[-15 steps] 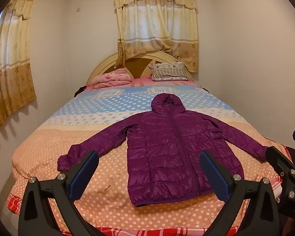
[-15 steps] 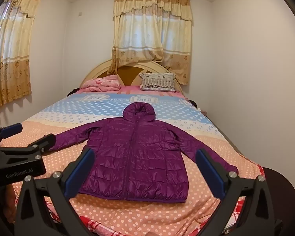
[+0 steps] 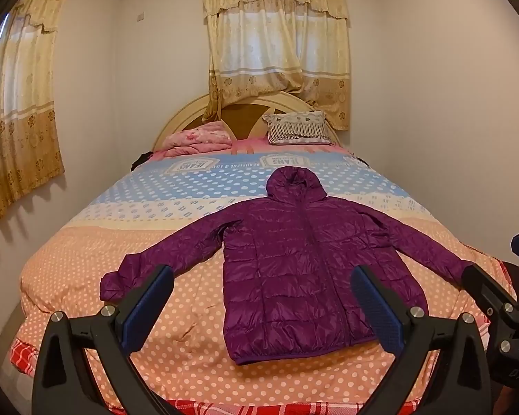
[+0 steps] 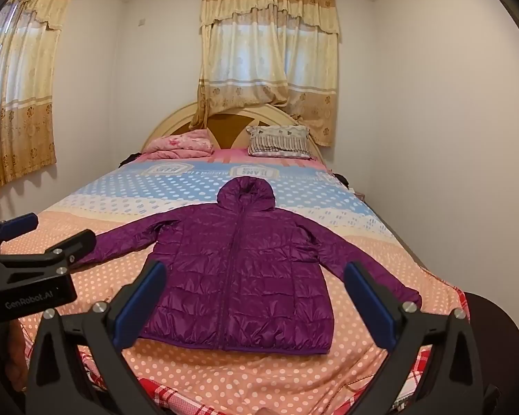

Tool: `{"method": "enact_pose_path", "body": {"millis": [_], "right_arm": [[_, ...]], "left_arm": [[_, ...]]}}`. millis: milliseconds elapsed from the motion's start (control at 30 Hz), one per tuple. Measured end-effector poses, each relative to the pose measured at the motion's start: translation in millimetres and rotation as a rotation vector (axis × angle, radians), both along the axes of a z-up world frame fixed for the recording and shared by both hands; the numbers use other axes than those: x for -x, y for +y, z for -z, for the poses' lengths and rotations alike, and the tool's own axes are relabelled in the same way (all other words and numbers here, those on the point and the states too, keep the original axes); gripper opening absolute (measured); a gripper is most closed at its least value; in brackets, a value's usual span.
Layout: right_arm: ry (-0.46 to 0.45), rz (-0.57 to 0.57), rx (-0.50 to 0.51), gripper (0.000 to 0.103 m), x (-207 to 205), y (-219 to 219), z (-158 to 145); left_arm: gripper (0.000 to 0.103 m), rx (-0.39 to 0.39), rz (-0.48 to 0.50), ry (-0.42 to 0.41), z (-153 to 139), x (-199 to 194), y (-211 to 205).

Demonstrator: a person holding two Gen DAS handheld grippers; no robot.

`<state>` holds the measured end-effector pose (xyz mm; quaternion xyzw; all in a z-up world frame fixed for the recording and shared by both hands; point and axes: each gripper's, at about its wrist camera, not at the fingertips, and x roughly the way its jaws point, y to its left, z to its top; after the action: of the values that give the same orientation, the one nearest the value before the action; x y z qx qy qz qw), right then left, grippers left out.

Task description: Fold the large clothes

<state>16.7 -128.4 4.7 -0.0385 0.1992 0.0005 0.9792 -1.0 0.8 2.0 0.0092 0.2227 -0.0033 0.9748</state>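
Purple quilted puffer jacket with hood point(image 3: 304, 276) lies flat, front up, zip closed, near the foot edge of the bed w/ the polka-dot peach-and-blue bedspread point(image 3: 190, 207). Hood points toward the headboard end, hem runs along the foot edge, both sleeves spread out toward the side edges. Nothing folded yet, by the look of it.

Left gripper point(image 3: 263, 311) hovers off the foot edge, jaws wide apart, nothing between the blue pads, no contact w/ the fabric. Right gripper point(image 4: 254, 301), same story: jaws spread, empty, hanging above the hem area. Each one shows at the edge of the other's view, so they sit side by side.

Risks from here, as I judge it: the shell looks shiny and slick, so a shallow pinch on a cuff or hem could slip out mid-lift. The padding looks puffy, so folds may spring back open unless pressed down. The right sleeve's cuff lies close to the side edge of the bed; a careless drag could pull it over the edge. Grabbing too deep could also catch the bedspread along w/ the jacket and bunch both up.
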Motion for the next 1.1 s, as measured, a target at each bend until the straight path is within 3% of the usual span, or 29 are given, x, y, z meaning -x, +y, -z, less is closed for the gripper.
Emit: {"method": "enact_pose_path", "body": {"millis": [1100], "right_arm": [[0.033,-0.012,-0.005,0.103,-9.6,-2.6,13.9]], "left_arm": [[0.102,0.0,-0.01,0.013,4.5,-3.3,2.2]]}}
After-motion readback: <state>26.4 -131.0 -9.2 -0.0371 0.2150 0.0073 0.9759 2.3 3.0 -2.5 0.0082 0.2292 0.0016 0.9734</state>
